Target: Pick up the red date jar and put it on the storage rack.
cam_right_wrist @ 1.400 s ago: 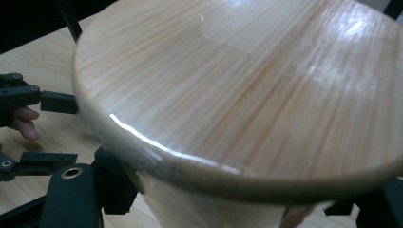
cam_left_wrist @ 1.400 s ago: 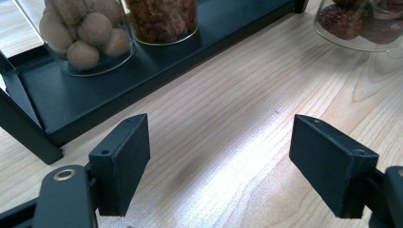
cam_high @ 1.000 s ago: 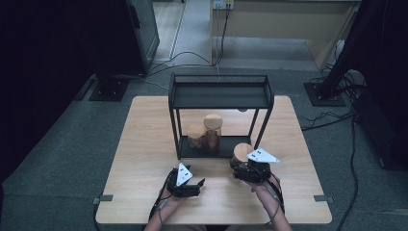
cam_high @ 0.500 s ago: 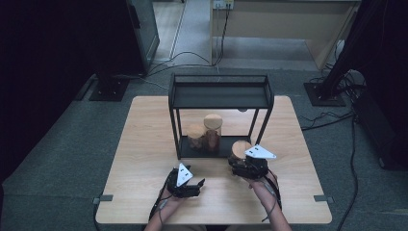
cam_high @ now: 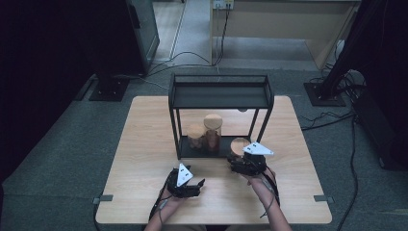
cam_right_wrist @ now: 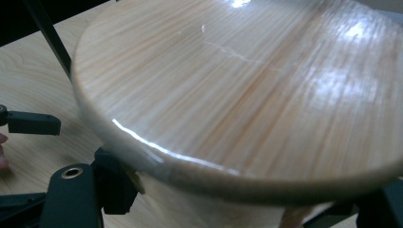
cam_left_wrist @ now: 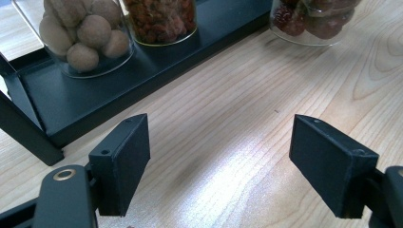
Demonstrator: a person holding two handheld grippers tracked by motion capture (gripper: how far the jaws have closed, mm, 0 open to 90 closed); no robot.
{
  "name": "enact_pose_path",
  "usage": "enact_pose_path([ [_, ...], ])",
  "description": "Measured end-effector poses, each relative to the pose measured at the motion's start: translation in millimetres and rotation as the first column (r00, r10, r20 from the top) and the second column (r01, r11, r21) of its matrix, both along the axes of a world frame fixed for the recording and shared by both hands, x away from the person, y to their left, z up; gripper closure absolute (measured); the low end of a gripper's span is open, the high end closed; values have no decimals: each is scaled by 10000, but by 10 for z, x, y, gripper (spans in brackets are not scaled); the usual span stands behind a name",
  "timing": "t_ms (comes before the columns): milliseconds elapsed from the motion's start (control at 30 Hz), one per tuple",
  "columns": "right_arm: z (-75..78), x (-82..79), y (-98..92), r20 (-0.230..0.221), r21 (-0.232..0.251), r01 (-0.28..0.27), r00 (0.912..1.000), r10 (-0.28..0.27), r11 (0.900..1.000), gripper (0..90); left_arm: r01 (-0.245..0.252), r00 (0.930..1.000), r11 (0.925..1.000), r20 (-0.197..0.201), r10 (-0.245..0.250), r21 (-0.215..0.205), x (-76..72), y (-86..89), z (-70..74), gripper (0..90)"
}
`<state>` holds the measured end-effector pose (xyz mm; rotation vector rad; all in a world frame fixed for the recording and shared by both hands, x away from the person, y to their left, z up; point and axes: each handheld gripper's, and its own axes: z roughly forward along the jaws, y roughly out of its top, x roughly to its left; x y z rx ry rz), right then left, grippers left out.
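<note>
We've got the right gripper (cam_high: 240, 162) clamped round a jar (cam_high: 238, 146) just in front of the rack (cam_high: 219, 95). If it tilts going in, it could clip the rack's leg or bump the jars (cam_high: 206, 134) inside. Left gripper (cam_left_wrist: 219, 156) hangs open, empty.
</note>
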<state>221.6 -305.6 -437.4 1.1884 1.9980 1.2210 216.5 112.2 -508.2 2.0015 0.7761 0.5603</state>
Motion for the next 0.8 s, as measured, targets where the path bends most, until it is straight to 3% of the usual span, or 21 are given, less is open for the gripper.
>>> enact_pose_path([
  [800, 83, 177, 142, 74, 173, 244, 9997, -245, 9996, 252, 11, 10000, 10000, -28, -11, -22, 6, 2, 0, 214],
])
